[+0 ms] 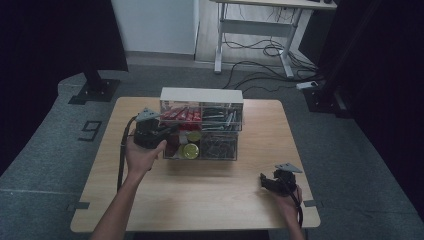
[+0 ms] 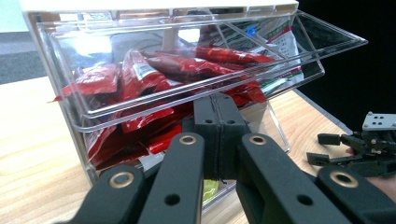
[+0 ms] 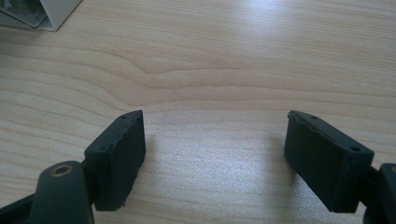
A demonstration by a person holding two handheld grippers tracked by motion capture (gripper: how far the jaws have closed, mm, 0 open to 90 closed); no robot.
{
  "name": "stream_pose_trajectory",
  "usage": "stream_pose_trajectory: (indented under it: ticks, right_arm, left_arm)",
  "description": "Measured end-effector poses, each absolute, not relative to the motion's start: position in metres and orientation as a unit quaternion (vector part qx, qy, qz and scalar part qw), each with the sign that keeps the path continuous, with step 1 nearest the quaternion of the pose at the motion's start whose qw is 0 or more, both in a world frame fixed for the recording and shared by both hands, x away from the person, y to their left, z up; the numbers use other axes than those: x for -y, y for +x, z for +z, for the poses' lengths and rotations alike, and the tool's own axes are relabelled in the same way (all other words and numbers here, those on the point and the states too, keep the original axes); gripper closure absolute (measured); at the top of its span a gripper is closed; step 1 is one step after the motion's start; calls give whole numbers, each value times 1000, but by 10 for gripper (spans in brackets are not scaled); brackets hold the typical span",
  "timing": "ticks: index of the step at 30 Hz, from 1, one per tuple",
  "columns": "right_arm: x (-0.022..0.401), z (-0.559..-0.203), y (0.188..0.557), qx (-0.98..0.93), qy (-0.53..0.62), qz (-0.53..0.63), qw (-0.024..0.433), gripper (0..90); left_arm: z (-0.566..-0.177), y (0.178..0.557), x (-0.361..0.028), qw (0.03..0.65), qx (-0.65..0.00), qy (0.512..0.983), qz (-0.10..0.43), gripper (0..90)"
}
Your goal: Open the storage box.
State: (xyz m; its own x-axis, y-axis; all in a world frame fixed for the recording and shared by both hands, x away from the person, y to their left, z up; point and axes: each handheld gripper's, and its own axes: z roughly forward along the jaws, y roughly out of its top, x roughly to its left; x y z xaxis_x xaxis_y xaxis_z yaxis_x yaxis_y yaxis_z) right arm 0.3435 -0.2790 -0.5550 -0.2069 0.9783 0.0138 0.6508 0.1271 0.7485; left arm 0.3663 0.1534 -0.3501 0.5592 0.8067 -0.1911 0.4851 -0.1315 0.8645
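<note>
A clear plastic organizer (image 1: 201,95) with a white top stands at the table's middle back. Its upper left bin (image 2: 187,100) is tilted outward and holds several red packets (image 2: 140,79) (image 1: 182,114). My left gripper (image 1: 167,131) (image 2: 218,105) is shut, and its tips touch the front wall of that tilted bin from below. I see nothing pinched between the jaws. My right gripper (image 1: 265,180) (image 3: 215,140) hovers open over bare wood near the front right corner, holding nothing. It also appears at the right of the left gripper view (image 2: 327,149).
Lower bins hold yellow-green round lids (image 1: 190,150) and dark metal clips (image 1: 218,146); the upper right bin holds long thin items (image 1: 220,117). The wooden table (image 1: 200,200) has bare room in front. Cables (image 1: 265,50) and a desk frame lie on the floor behind.
</note>
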Motion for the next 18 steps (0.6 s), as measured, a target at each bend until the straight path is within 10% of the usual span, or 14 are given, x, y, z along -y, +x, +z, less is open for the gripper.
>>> stream_pose_trajectory:
  ticks: [18]
  right_arm:
    - [279,-555,344,-707,576,323,255,204]
  left_arm:
    - [-333,369,-149,493,-435,734,171,899]
